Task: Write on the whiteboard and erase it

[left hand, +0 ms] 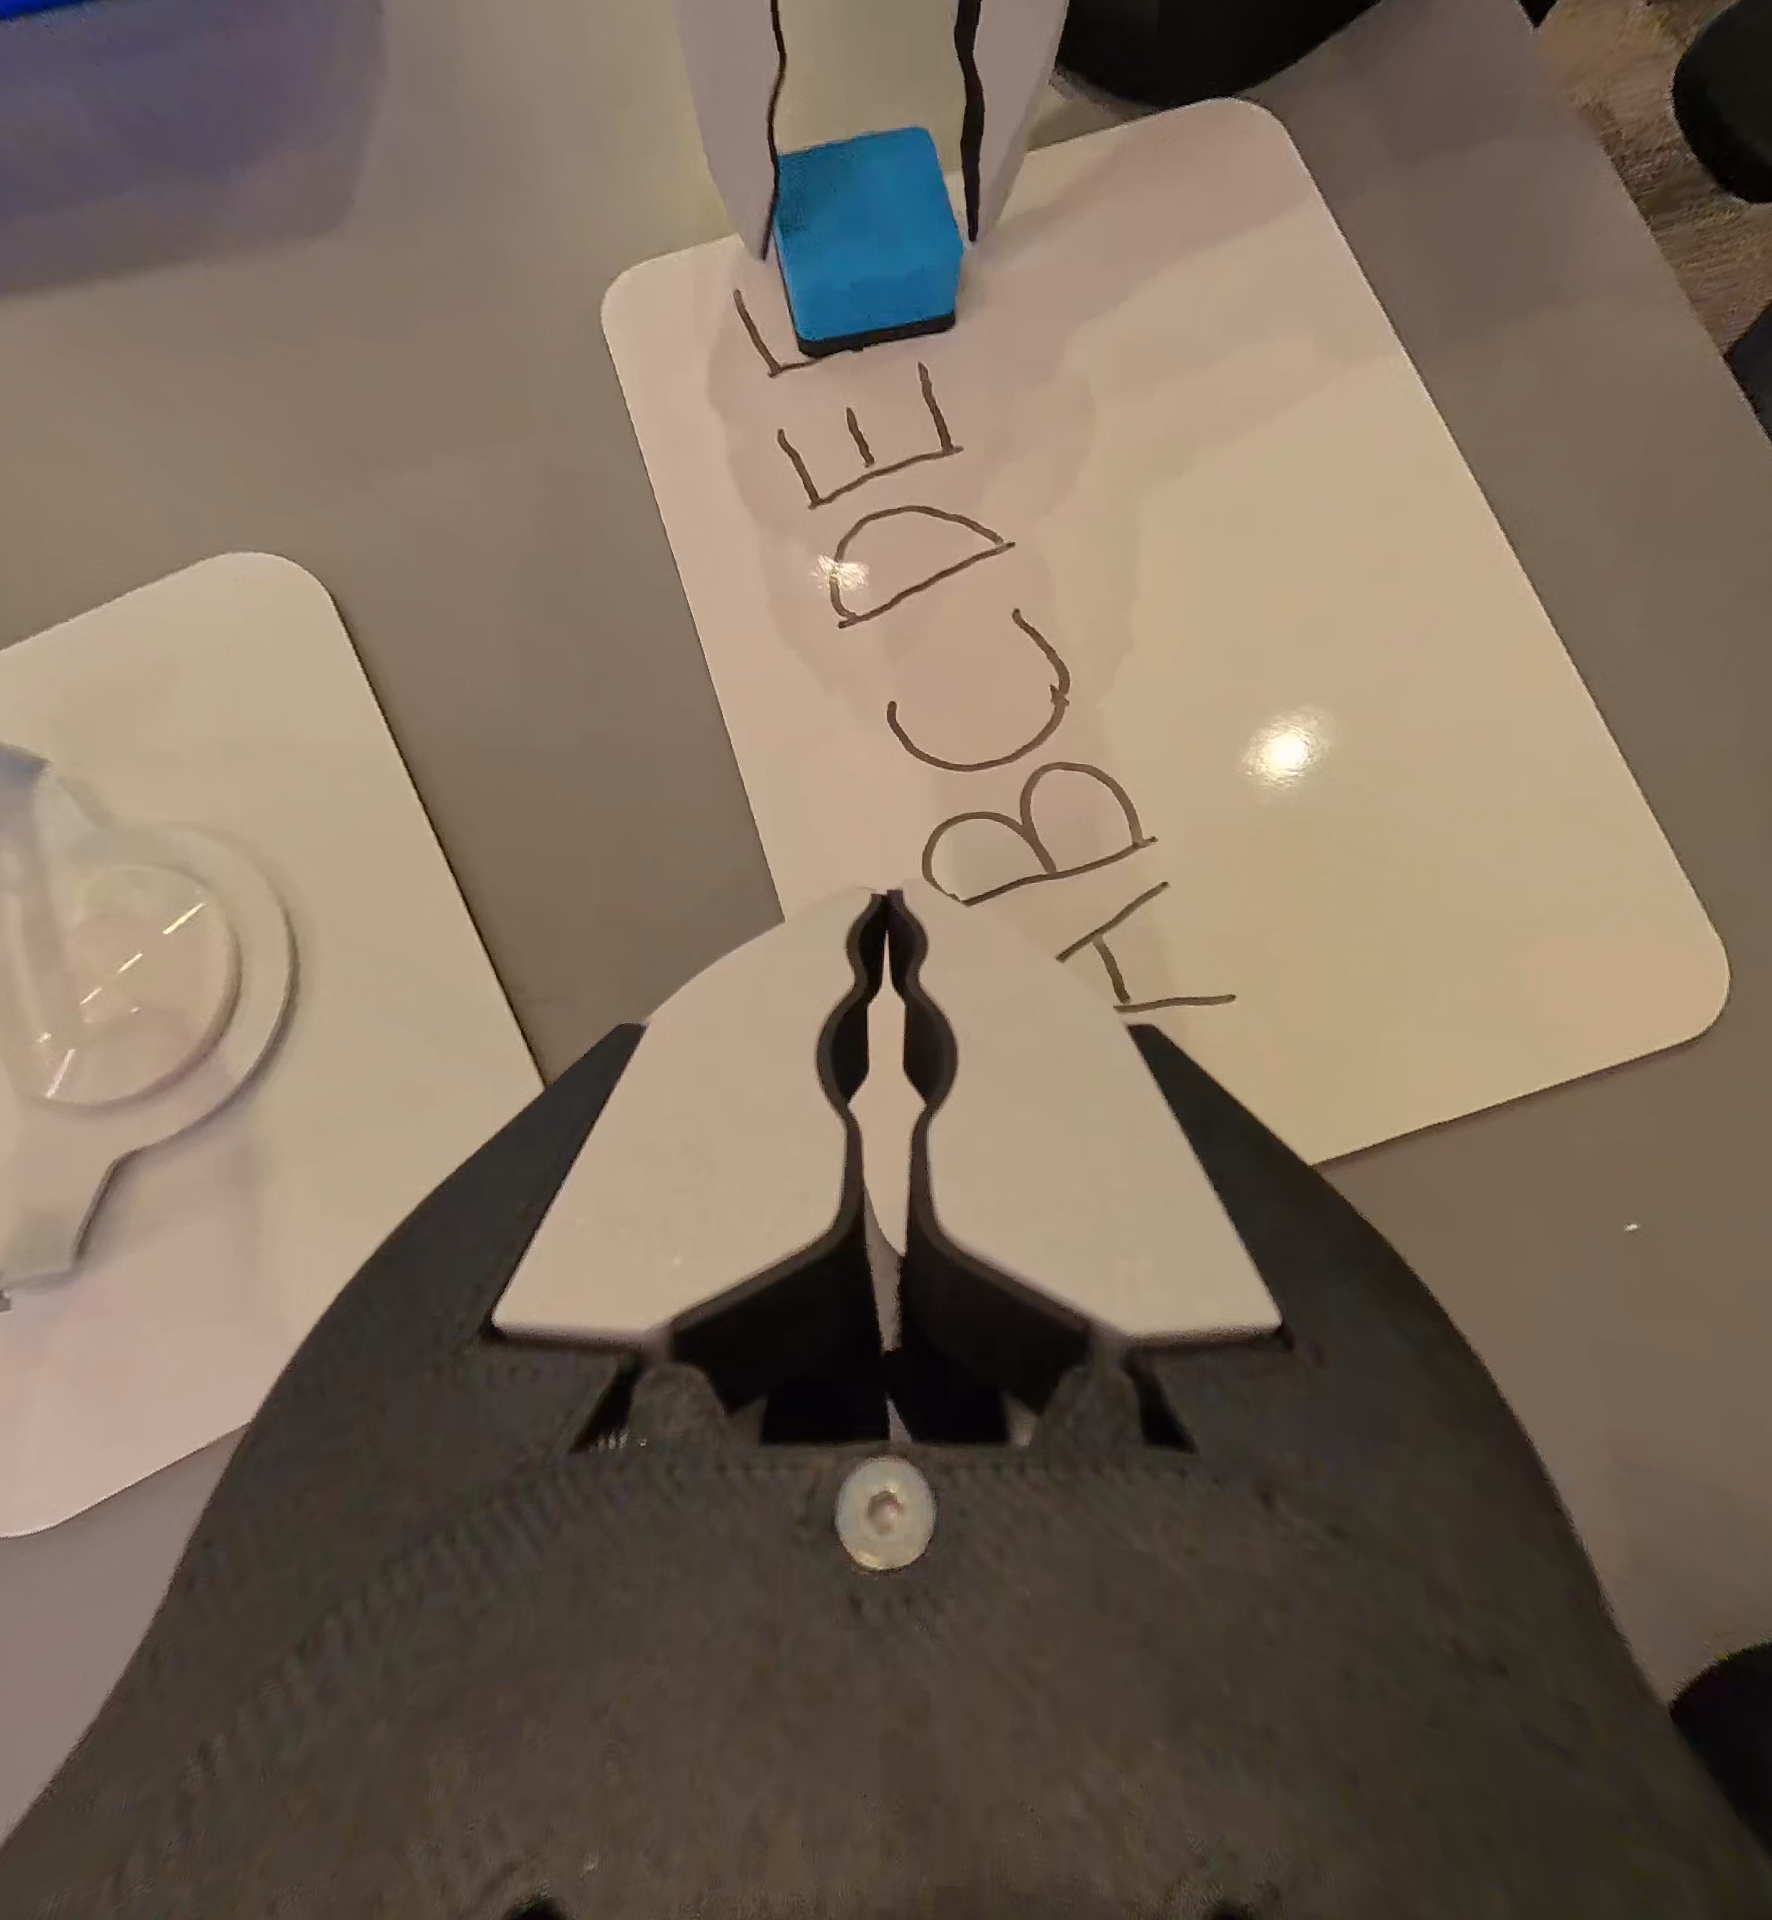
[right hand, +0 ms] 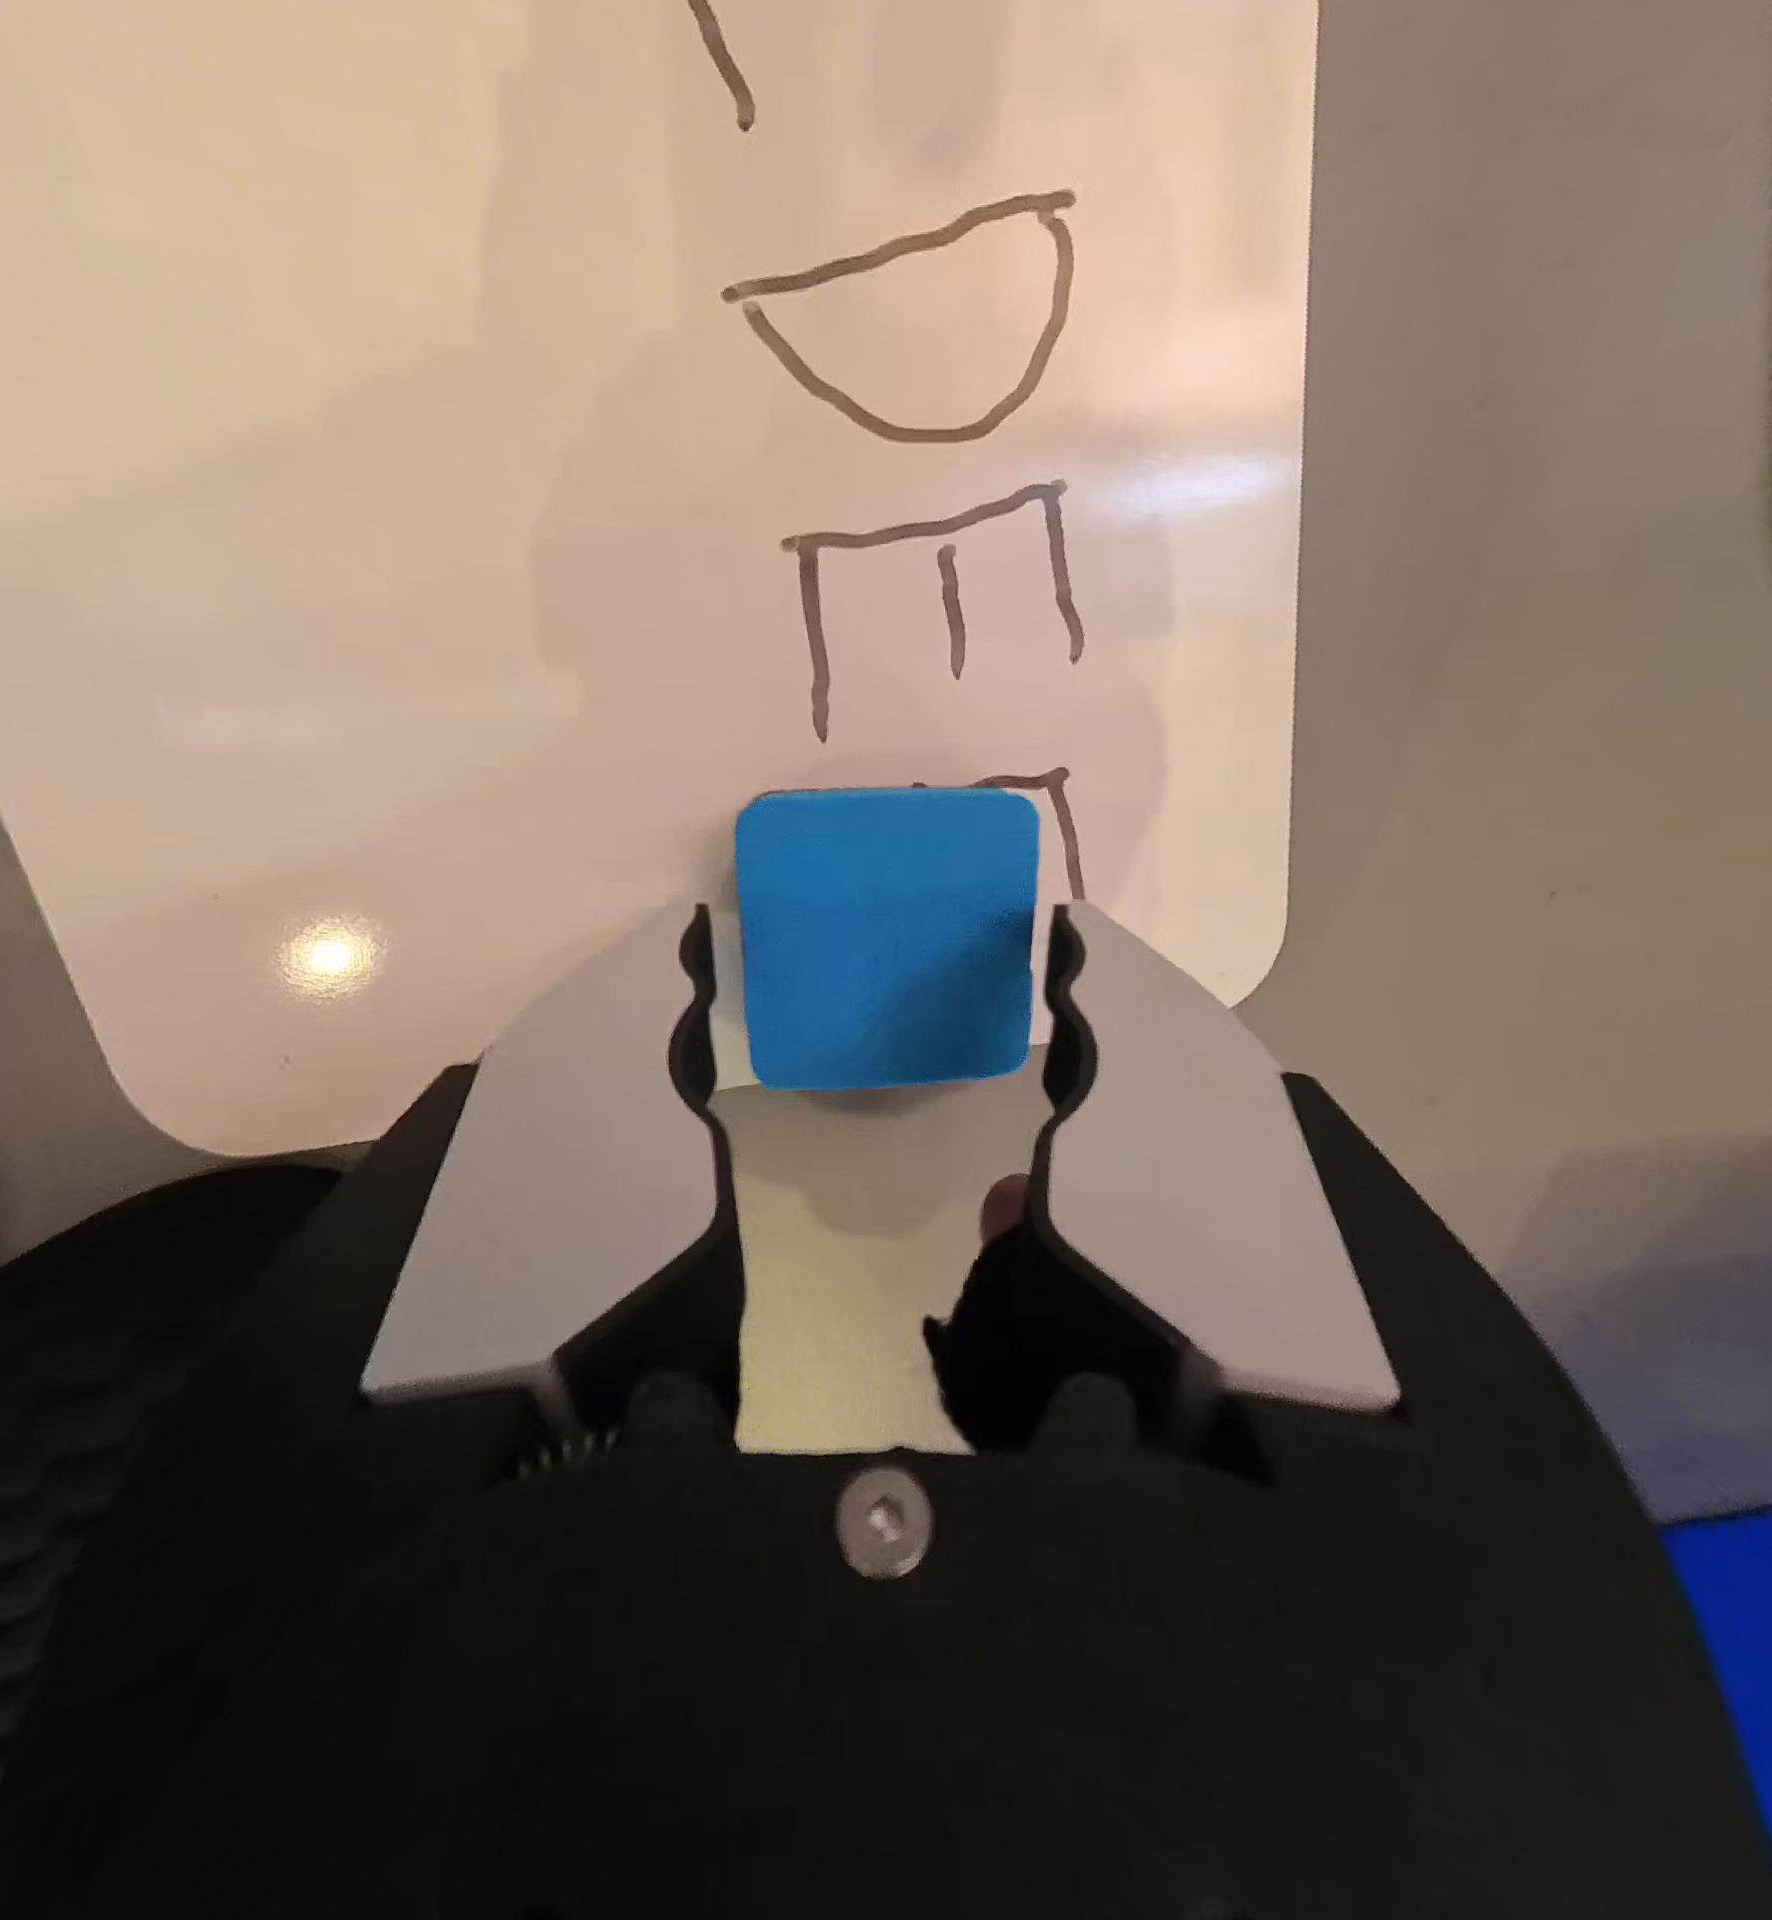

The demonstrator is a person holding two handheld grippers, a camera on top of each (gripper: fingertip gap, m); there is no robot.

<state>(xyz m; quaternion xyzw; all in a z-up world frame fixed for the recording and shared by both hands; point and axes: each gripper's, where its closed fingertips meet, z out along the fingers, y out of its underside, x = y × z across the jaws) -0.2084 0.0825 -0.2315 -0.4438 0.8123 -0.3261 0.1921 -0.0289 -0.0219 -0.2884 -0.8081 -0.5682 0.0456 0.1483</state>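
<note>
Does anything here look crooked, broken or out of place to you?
Nothing looks damaged or spilled. The blue square eraser sits between the right gripper fingers on the white rounded whiteboard, over the last handwritten mark. The board lies at a slant on the grey table, nothing more.

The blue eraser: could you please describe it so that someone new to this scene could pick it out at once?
On the grey table lie two white boards; take the larger whiteboard, the one with dark handwriting. At the end of that writing farthest from the left gripper, a small block stands on the board between the right gripper's white fingers. This eraser is the only bright blue thing on the board, with a thin black underside.
</note>
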